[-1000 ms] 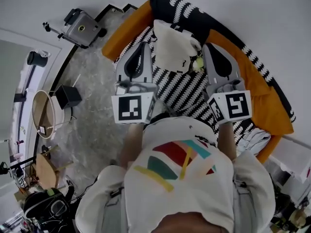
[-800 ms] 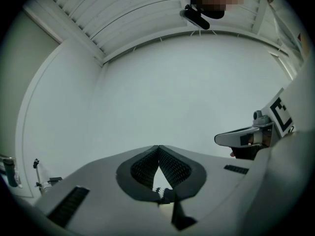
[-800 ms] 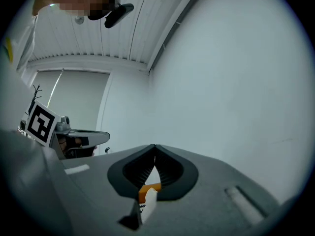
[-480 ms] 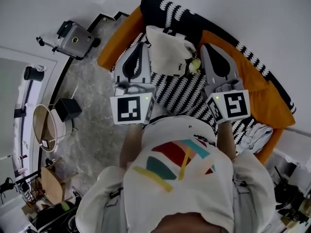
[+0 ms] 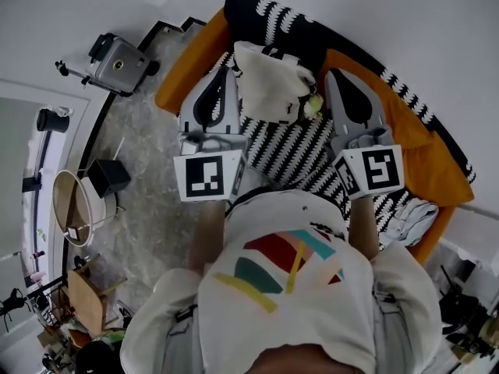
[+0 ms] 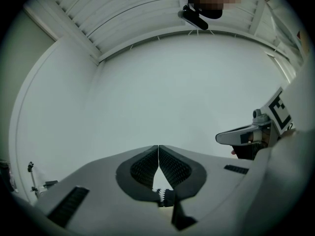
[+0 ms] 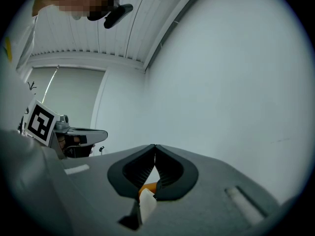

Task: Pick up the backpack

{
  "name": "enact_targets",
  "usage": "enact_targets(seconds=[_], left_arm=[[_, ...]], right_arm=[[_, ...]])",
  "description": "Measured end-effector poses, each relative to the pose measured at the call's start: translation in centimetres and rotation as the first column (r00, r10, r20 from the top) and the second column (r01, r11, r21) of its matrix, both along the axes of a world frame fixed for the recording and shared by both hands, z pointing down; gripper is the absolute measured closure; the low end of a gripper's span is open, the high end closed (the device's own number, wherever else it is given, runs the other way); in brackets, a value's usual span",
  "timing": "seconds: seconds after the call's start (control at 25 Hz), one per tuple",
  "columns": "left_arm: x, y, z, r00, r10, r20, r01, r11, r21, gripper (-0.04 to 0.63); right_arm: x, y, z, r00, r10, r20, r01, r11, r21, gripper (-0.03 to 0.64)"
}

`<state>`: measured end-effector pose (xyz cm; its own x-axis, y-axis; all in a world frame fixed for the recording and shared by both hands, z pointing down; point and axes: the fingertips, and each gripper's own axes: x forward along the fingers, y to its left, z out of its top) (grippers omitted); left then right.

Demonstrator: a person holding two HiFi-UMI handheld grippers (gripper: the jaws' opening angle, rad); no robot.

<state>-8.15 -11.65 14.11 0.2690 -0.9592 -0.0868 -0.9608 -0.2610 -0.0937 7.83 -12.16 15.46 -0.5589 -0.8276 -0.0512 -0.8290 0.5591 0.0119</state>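
Note:
A white backpack [image 5: 269, 80] sits upright on the striped blanket [image 5: 296, 150] of an orange sofa [image 5: 405, 123], with a small yellow-green charm [image 5: 313, 106] on its right side. My left gripper [image 5: 221, 70] is held level just left of the backpack, shut and holding nothing. My right gripper [image 5: 334, 72] is level just right of it, also shut and holding nothing. In the left gripper view the shut left gripper [image 6: 158, 146] faces a bare white wall, with the right gripper [image 6: 246, 135] off to the side. The right gripper view shows the right gripper [image 7: 155, 145] shut, a sliver of orange below it.
A grey boxy device [image 5: 117, 62] stands on the marble floor left of the sofa. A black box [image 5: 107, 175] and a round wooden table [image 5: 70, 205] lie further left. A crumpled white cloth [image 5: 409, 220] rests on the sofa's right end. A white wall rises behind the sofa.
The left gripper has drifted slightly left, and the view has shifted a little over the sofa. Both grippers stay shut, and the backpack has not moved.

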Motion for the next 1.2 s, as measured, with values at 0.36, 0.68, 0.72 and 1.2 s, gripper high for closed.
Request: enact_targets(seconds=[0.36, 0.68, 0.72, 1.2], left_arm=[[-0.7, -4.9, 2.6, 0.999, 0.038, 0.022, -0.037, 0.998, -0.048, 0.578], [-1.3, -10.0, 11.6, 0.999, 0.038, -0.013, -0.040, 0.994, -0.103, 0.578], [-1.4, -10.5, 13.1, 0.999, 0.033, -0.025, -0.036, 0.993, -0.109, 0.578], [-1.4, -12.9, 29.2, 0.997, -0.015, -0.076, -0.009, 0.952, -0.307, 0.579]], right_arm=[[-1.0, -4.0, 1.7, 1.000, 0.002, -0.027, -0.002, 1.000, -0.010, 0.612], [-1.9, -8.3, 8.9, 0.997, -0.009, -0.081, 0.006, 0.999, -0.036, 0.612], [-2.0, -8.7, 10.2, 0.996, -0.011, -0.084, 0.008, 0.999, -0.042, 0.612], [-2.3, -11.0, 26.1, 0.994, -0.030, -0.105, 0.009, 0.982, -0.189, 0.612]])
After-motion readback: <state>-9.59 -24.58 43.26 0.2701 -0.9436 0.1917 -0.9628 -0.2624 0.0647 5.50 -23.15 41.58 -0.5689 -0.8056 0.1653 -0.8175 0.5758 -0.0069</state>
